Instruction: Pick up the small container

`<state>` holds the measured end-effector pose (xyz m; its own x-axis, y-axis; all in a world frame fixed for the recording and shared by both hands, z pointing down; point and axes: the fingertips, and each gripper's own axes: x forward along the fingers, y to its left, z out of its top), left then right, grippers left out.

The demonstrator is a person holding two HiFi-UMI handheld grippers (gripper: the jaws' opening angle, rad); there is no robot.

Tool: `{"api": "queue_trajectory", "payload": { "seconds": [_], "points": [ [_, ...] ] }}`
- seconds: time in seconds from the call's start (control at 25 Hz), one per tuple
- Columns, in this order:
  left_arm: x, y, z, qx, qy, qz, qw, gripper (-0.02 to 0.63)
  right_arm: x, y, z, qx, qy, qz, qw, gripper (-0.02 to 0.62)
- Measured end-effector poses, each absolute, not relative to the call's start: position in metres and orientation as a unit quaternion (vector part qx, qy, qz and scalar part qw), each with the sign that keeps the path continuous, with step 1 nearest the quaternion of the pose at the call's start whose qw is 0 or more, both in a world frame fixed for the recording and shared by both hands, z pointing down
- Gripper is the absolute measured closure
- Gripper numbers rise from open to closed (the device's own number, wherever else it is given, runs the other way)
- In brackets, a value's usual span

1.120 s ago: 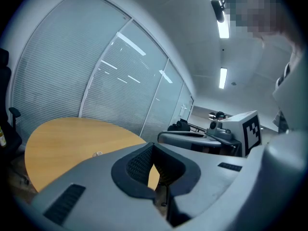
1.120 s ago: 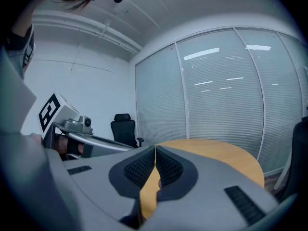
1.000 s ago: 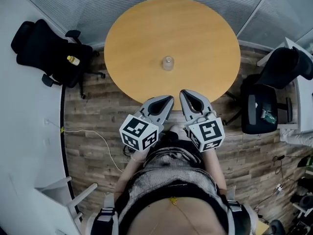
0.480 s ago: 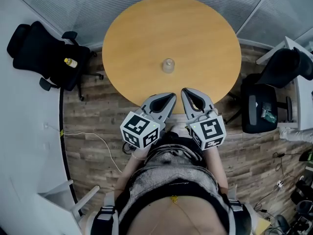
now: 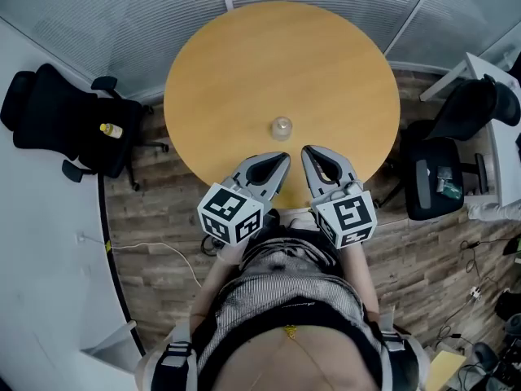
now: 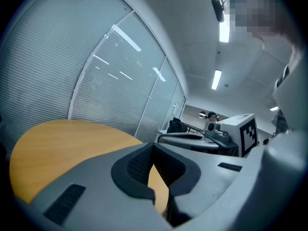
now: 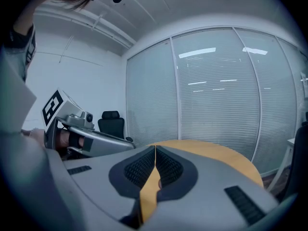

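Observation:
The small clear container [image 5: 282,127] stands upright on the round wooden table [image 5: 244,63], near its front edge. My left gripper [image 5: 279,160] and right gripper [image 5: 313,154] hang side by side over that edge, just short of the container, which lies ahead between their tips. Both are shut with nothing between the pads. In the left gripper view the left gripper [image 6: 153,146] has its pads together over the table top [image 6: 62,138]. The right gripper view shows the right gripper [image 7: 155,150] closed the same way. The container shows in neither gripper view.
A black office chair [image 5: 57,120] carrying a small yellow item [image 5: 111,129] stands left of the table. Another black chair [image 5: 440,177] stands to the right. Glass walls with blinds [image 5: 122,6] run behind the table. A white cable [image 5: 163,247] lies on the wood floor.
In the head view the table and container have slid lower in the frame, so the container sits nearer the gripper tips. Both grippers stay shut and side by side.

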<state>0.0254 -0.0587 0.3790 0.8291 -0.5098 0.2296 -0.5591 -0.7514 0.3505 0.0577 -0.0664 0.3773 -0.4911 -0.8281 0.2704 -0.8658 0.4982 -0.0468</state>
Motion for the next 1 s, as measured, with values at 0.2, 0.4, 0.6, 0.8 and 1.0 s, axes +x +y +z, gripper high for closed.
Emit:
{"api": "queue_trajectory", "payload": {
  "seconds": [0.2, 0.4, 0.6, 0.8, 1.0],
  "points": [
    [0.022, -0.078, 0.383, 0.936, -0.275, 0.062, 0.210, 0.601, 0.053, -0.085, 0.385, 0.498, -0.854, 0.096, 0.113, 0.575],
    [0.014, -0.095, 0.387, 0.938, -0.264, 0.066, 0.217, 0.601, 0.045, -0.102, 0.388, 0.505, -0.849, 0.107, 0.113, 0.575],
    [0.008, -0.108, 0.387, 0.941, -0.252, 0.067, 0.215, 0.601, 0.041, -0.116, 0.390, 0.513, -0.844, 0.095, 0.124, 0.575],
    [0.002, -0.119, 0.388, 0.942, -0.246, 0.068, 0.218, 0.601, 0.043, -0.127, 0.389, 0.517, -0.842, 0.090, 0.127, 0.575],
    [-0.014, -0.128, 0.391, 0.943, -0.240, 0.067, 0.220, 0.601, 0.040, -0.137, 0.391, 0.527, -0.835, 0.092, 0.128, 0.575]
  ]
}}
